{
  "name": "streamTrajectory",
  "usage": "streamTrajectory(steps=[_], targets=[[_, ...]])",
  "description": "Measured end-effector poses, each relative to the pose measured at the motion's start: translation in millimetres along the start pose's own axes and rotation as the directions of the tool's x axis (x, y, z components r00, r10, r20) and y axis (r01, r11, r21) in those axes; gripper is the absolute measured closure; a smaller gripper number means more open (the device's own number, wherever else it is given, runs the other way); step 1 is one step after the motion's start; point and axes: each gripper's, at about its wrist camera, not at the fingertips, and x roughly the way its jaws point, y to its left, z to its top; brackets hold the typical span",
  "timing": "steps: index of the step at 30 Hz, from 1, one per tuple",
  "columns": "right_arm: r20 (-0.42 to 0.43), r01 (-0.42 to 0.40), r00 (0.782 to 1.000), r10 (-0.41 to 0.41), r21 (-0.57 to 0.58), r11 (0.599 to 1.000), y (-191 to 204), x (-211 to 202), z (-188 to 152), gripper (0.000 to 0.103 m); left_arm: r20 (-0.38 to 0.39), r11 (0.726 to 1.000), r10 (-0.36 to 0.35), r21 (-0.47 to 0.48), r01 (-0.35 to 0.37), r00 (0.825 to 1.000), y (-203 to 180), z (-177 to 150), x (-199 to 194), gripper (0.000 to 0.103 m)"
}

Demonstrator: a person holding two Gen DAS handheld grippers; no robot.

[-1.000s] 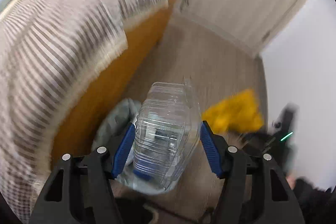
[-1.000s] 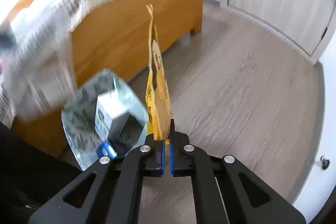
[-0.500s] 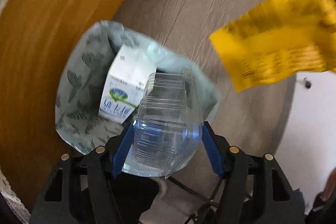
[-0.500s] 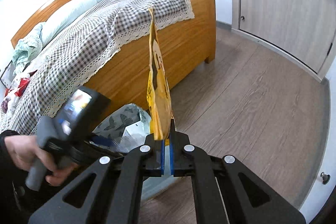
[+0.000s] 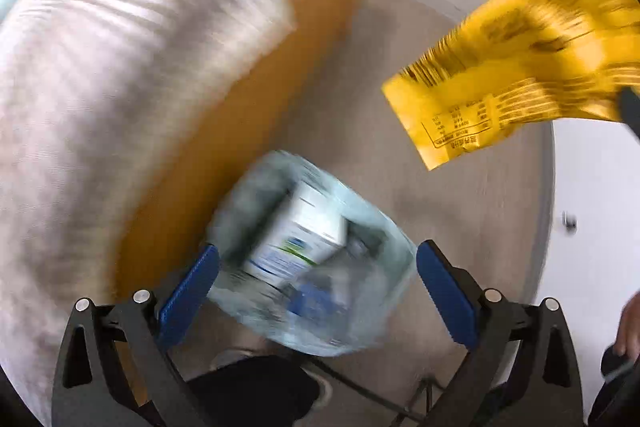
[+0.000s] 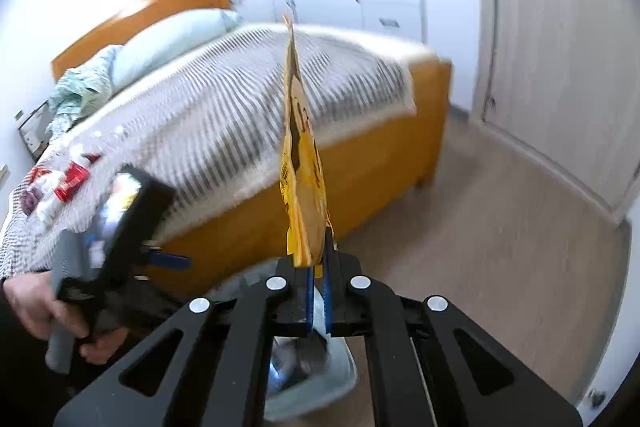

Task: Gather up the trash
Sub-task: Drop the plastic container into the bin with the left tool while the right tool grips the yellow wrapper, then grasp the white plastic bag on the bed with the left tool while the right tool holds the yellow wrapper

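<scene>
The trash bag (image 5: pixel 316 267) at lower centre holds a white carton (image 5: pixel 298 241) and the clear bottle that left gripper (image 5: pixel 318 281), fingers opening empty, gripped earlier. Right gripper (image 6: pixel 317 279) pinches a yellow wrapper (image 6: pixel 302 167).

Left claw (image 5: pixel 318 277) opening, seemingly empty; right claw (image 6: pixel 316 287) clamped.

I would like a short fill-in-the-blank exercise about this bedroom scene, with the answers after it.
1. The right gripper is shut on a ____ snack bag.
2. The trash bin stands on the floor beside the ____.
3. Inside the bin lies a white ____.
4. The left gripper is opening, with ____ between its pads.

Missing words: yellow; bed; carton; nothing
</scene>
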Motion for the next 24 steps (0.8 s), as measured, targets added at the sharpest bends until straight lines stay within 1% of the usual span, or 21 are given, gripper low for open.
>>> streamTrajectory(steps=[1, 2, 3, 5, 6, 7, 8, 9, 10, 11, 12, 14, 15, 16, 17, 18, 19, 20, 21, 22, 24], targets=[[0.013, -0.023, 1.0, 0.023, -0.022, 1.0, 10.2, -0.9, 9.6, 0.1, 0.064, 0.999, 0.028, -0.019, -0.027, 0.998, 10.8, -1.9, -24.3, 0.008], [0.024, -0.045, 0.999, 0.046, -0.042, 0.998, 20.9, -1.7, 17.0, 0.1, 0.172, 0.996, 0.073, -0.059, -0.064, 0.982, 30.9, -11.6, -64.4, 0.008], [0.038, -0.077, 0.996, 0.08, -0.073, 0.994, 38.7, -2.3, 27.7, 0.1, 0.24, 0.993, 0.096, -0.089, -0.077, 0.966, 46.2, -21.8, -91.7, 0.008], [0.056, -0.131, 0.989, 0.138, -0.119, 0.984, 71.7, -0.8, 42.9, 0.099, 0.374, 0.978, 0.167, -0.178, -0.106, 0.912, 92.9, -51.6, -154.6, 0.008], [0.065, -0.188, 0.978, 0.199, -0.142, 0.972, 96.8, 2.3, 52.7, 0.099, 0.412, 0.968, 0.205, -0.218, -0.123, 0.888, 113.0, -65.0, -175.3, 0.008], [0.069, -0.22, 0.97, 0.233, -0.158, 0.963, 113.2, 5.3, 58.7, 0.099, 0.435, 0.946, 0.275, -0.283, -0.16, 0.858, 139.2, -81.3, -195.8, 0.008], [0.072, -0.25, 0.961, 0.266, -0.176, 0.952, 134.2, 10.3, 66.0, 0.099, 0.436, 0.922, 0.332, -0.337, -0.191, 0.836, 163.6, -94.7, -208.3, 0.008], [0.07, -0.268, 0.956, 0.285, -0.186, 0.945, 148.0, 15.4, 70.8, 0.099, 0.425, 0.896, 0.377, -0.394, -0.208, 0.823, 193.3, -109.5, -216.4, 0.008], [0.058, -0.301, 0.946, 0.318, -0.196, 0.933, 168.6, 26.2, 78.3, 0.099, 0.401, 0.876, 0.396, -0.436, -0.207, 0.826, 217.0, -119.1, -217.8, 0.008], [0.038, -0.328, 0.939, 0.341, -0.197, 0.924, 182.0, 36.6, 83.7, 0.099, 0.374, 0.859, 0.403, -0.469, -0.204, 0.835, 236.2, -124.6, -217.2, 0.008], [0.004, -0.374, 0.925, 0.38, -0.179, 0.91, 198.7, 54.0, 91.0, 0.099, 0.331, 0.834, 0.403, -0.517, -0.193, 0.854, 262.5, -130.9, -211.3, 0.008], [-0.08, -0.455, 0.89, 0.45, -0.071, 0.888, 222.3, 99.2, 104.4, 0.099, 0.306, 0.816, 0.375, -0.557, -0.155, 0.875, 292.7, -137.6, -192.7, 0.008], [-0.114, -0.474, 0.876, 0.468, -0.032, 0.88, 228.8, 114.8, 105.8, 0.098, 0.268, 0.786, 0.386, -0.597, -0.163, 0.883, 310.2, -138.7, -181.0, 0.01], [-0.144, -0.497, 0.859, 0.492, 0.005, 0.868, 238.4, 133.9, 107.5, 0.098, 0.249, 0.77, 0.387, -0.617, -0.162, 0.888, 317.6, -139.7, -173.1, 0.019], [-0.162, -0.509, 0.846, 0.508, 0.037, 0.86, 248.8, 156.0, 108.3, 0.098, 0.243, 0.771, 0.358, -0.622, -0.139, 0.901, 326.5, -139.1, -162.5, 0.023], [-0.185, -0.51, 0.839, 0.511, 0.057, 0.858, 255.5, 171.7, 108.6, 0.098, 0.247, 0.775, 0.333, -0.622, -0.115, 0.91, 332.2, -139.9, -155.9, 0.03], [-0.211, -0.505, 0.835, 0.509, 0.073, 0.86, 262.0, 187.2, 108.1, 0.098, 0.237, 0.773, 0.301, -0.628, -0.091, 0.923, 339.2, -137.8, -145.5, 0.036], [-0.229, -0.492, 0.837, 0.497, 0.084, 0.867, 266.9, 201.0, 106.9, 0.097, 0.226, 0.772, 0.286, -0.63, -0.084, 0.931, 341.1, -137.3, -138.8, 0.039], [-0.245, -0.47, 0.844, 0.477, 0.092, 0.878, 270.6, 217.5, 105.9, 0.097, 0.218, 0.775, 0.268, -0.628, -0.076, 0.938, 342.3, -137.2, -129.7, 0.047], [-0.267, -0.451, 0.848, 0.458, 0.089, 0.888, 273.6, 231.9, 104.6, 0.095, 0.214, 0.778, 0.258, -0.624, -0.071, 0.942, 344.9, -137.0, -122.6, 0.06], [-0.324, -0.404, 0.858, 0.398, 0.051, 0.913, 276.9, 252.4, 102.3, 0.083, 0.199, 0.775, 0.249, -0.627, -0.072, 0.948, 348.2, -137.5, -114.3, 0.073]])
